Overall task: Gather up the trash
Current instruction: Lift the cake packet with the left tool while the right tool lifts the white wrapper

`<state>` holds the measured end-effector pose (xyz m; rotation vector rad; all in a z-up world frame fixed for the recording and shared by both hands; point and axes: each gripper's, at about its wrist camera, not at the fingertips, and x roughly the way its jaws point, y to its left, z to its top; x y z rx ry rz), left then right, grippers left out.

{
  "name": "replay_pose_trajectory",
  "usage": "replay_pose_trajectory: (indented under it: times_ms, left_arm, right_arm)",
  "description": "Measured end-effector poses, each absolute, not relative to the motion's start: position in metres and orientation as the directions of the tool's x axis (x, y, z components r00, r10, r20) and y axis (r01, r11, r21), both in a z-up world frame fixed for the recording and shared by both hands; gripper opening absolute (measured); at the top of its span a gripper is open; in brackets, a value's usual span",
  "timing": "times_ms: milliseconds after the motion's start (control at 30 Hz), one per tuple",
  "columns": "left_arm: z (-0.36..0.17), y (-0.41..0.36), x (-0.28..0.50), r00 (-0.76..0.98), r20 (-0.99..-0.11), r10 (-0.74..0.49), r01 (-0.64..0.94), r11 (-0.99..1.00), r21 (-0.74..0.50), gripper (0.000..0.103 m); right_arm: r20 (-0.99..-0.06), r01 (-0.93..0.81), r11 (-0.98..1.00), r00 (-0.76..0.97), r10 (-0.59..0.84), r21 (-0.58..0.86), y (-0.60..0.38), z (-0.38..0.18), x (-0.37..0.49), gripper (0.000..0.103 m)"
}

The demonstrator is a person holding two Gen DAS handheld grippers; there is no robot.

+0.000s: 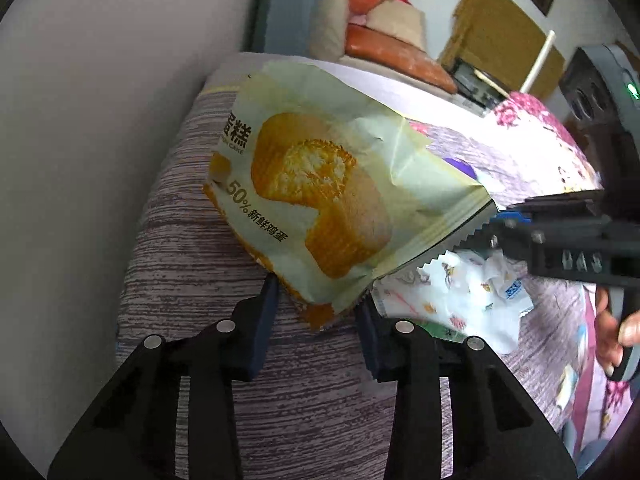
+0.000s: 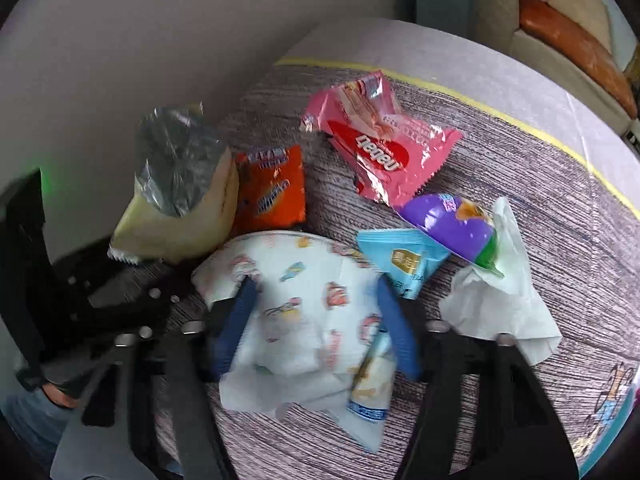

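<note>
A pale green cake wrapper (image 1: 320, 184) with a yellow cake picture stands upright on the striped cloth. Its lower corner sits between the fingers of my open left gripper (image 1: 316, 300). The same wrapper shows from behind in the right wrist view (image 2: 176, 200), silver mouth gaping. My right gripper (image 2: 314, 288) is open and straddles a white patterned wrapper (image 2: 304, 320) lying flat; it also shows in the left wrist view (image 1: 472, 292). The right gripper's black fingers (image 1: 560, 232) reach in from the right, beside the cake wrapper's serrated edge.
An orange packet (image 2: 270, 188), a pink packet (image 2: 380, 144), a light blue sachet (image 2: 404, 260), a purple and green cup (image 2: 460, 228) and a white tissue (image 2: 504, 300) lie on the table cloth (image 2: 540, 168). A wall (image 1: 100, 100) stands at the left.
</note>
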<state>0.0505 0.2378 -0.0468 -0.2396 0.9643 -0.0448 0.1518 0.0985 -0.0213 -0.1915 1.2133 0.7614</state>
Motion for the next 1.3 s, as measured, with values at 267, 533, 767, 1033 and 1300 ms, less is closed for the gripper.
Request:
replay_pose_trajectory:
  times_ms: [267,533,767,1033,1300]
  left_arm:
    - [-0.042,0.19,0.048,0.558,-0.793,-0.246,0.067,0.965,-0.253,0.034]
    - [-0.04,0.142,0.046,0.543,-0.78,-0.312,0.138,0.949,-0.283,0.032]
    - [-0.038,0.155,0.032,0.543,-0.789,-0.288,0.082,0.953,-0.291,0.032]
    - [-0.036,0.169,0.018,0.549,-0.814,-0.191,-0.027,0.969,-0.245,0.065]
    - [-0.023,0.17,0.011,0.593,-0.8,-0.089,-0.09,0.98,-0.176,0.095]
  right_arm:
    - [-0.877,-0.58,0.754,0.132,0.461,0.309,0.053,-0.017,0.151,0.006]
    - [-0.879,-0.477,0.819,0.173,0.444,0.319,-0.011,-0.019,0.148,0.005]
    - [-0.848,-0.472,0.8,0.181,0.498,0.369,-0.041,0.0,0.128,0.007]
    - [-0.854,-0.573,0.76,0.187,0.485,0.306,-0.02,0.002,0.117,0.063]
    - [-0.898,-0.601,0.775,0.21,0.387,0.193,0.024,-0.012,0.112,0.074]
